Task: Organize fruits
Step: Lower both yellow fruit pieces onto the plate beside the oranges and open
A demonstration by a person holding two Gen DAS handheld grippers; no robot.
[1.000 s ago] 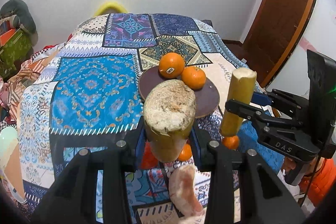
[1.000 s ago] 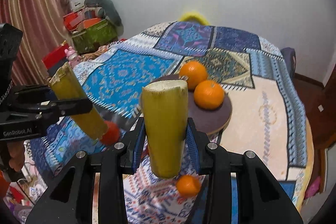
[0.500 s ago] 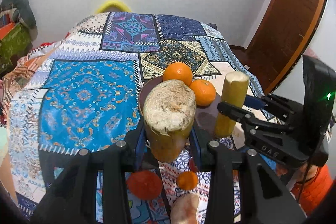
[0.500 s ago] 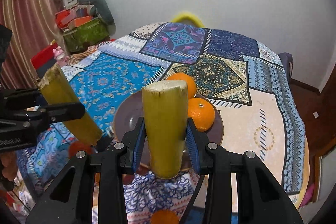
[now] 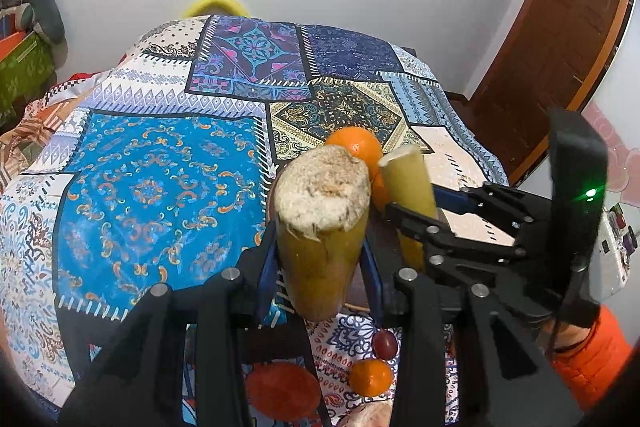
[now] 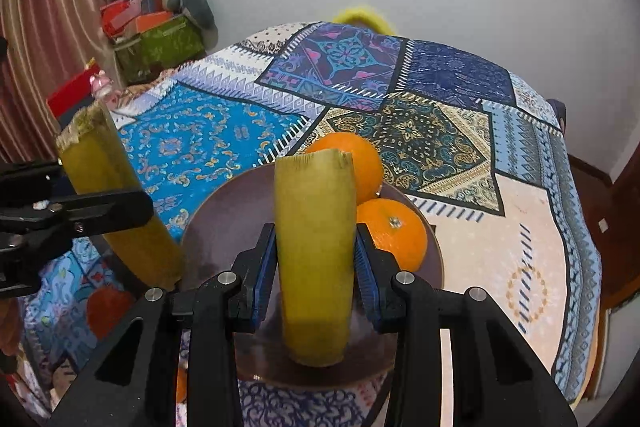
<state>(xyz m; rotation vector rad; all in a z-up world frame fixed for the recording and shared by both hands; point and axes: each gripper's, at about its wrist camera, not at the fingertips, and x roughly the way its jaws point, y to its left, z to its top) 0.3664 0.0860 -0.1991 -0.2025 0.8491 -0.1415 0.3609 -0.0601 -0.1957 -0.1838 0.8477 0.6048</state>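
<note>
My left gripper [image 5: 320,263] is shut on a thick yellow-green sugarcane piece [image 5: 322,227], held upright at the near edge of a dark round plate [image 6: 216,211]. My right gripper [image 6: 316,263] is shut on a second sugarcane piece [image 6: 316,251], upright over the plate's near half. Two oranges [image 6: 394,231] sit on the plate's far side. In the left wrist view the right gripper [image 5: 416,227] and its cane stand just right of mine, in front of an orange [image 5: 354,145]. In the right wrist view the left gripper's cane [image 6: 116,203] is at the left.
The plate rests on a table under a patchwork cloth [image 5: 160,179]. Near the front edge lie a small orange [image 5: 370,377], a dark red fruit [image 5: 385,345], a red-orange fruit [image 5: 282,391] and a pinkish item [image 5: 368,417]. A wooden door [image 5: 552,59] is at the right.
Both grippers have moved forward with their cane pieces, from the near table edge to over the plate. The loose fruits have slid toward the bottom of the views.
</note>
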